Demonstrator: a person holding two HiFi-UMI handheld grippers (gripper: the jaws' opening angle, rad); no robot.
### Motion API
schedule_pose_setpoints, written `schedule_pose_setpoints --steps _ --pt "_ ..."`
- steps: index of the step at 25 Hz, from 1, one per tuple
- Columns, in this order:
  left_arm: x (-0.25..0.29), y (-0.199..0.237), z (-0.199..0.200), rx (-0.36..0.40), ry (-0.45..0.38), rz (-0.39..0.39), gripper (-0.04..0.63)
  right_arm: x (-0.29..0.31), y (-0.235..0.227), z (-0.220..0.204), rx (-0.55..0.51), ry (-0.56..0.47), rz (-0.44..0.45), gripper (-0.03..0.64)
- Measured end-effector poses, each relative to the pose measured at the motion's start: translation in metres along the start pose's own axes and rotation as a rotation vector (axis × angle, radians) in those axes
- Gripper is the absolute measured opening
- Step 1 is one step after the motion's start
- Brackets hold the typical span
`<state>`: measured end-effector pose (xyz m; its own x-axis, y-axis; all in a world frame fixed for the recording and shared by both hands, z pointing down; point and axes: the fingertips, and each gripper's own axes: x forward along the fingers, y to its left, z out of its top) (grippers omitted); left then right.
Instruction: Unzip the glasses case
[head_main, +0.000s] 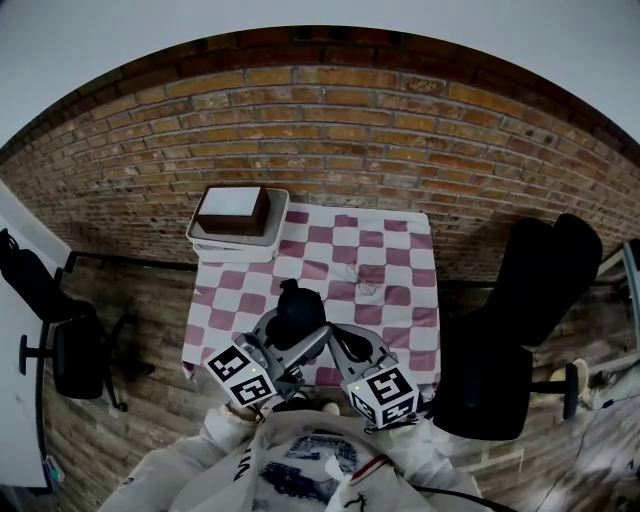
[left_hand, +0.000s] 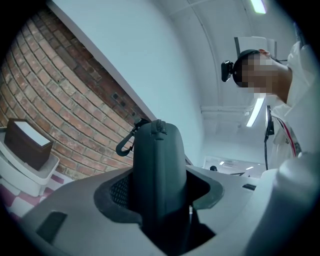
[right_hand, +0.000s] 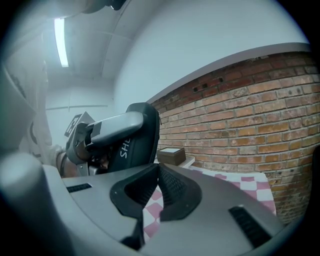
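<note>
The black glasses case (head_main: 297, 310) is held above the near edge of the table. My left gripper (head_main: 288, 330) is shut on it. In the left gripper view the case (left_hand: 157, 170) stands upright between the jaws, its zipper (left_hand: 159, 126) running over the top and a carabiner clip (left_hand: 125, 145) hanging at its upper left. My right gripper (head_main: 335, 338) sits just right of the case. In the right gripper view its jaws (right_hand: 158, 166) are shut with nothing between them, and the case (right_hand: 142, 140) shows to the left, apart from them, clamped by the left gripper's finger (right_hand: 112, 127).
The table wears a pink and white checked cloth (head_main: 390, 260). A brown box on stacked white trays (head_main: 235, 212) stands at its far left corner. A small pale object (head_main: 360, 282) lies mid-cloth. A black chair (head_main: 520, 330) stands to the right, another (head_main: 70, 350) to the left, and a brick wall behind.
</note>
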<state>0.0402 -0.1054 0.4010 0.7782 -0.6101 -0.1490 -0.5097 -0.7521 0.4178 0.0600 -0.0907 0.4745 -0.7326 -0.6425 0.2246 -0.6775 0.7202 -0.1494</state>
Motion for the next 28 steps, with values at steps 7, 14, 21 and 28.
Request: schedule_pose_setpoints --steps 7,14,21,28 --pt "0.001 -0.015 0.004 0.222 0.110 -0.074 0.253 0.000 0.001 -0.004 0.049 -0.007 0.024 0.012" --pt "0.000 -0.022 0.011 0.391 0.241 -0.149 0.253 -0.001 0.001 -0.006 0.124 -0.035 0.037 0.014" --pt "-0.012 -0.029 -0.002 0.501 0.378 -0.267 0.253 -0.005 -0.002 0.000 0.223 -0.096 0.078 0.014" --pt "-0.017 -0.032 -0.010 0.536 0.462 -0.316 0.253 -0.011 0.005 0.001 0.112 -0.105 0.103 0.015"
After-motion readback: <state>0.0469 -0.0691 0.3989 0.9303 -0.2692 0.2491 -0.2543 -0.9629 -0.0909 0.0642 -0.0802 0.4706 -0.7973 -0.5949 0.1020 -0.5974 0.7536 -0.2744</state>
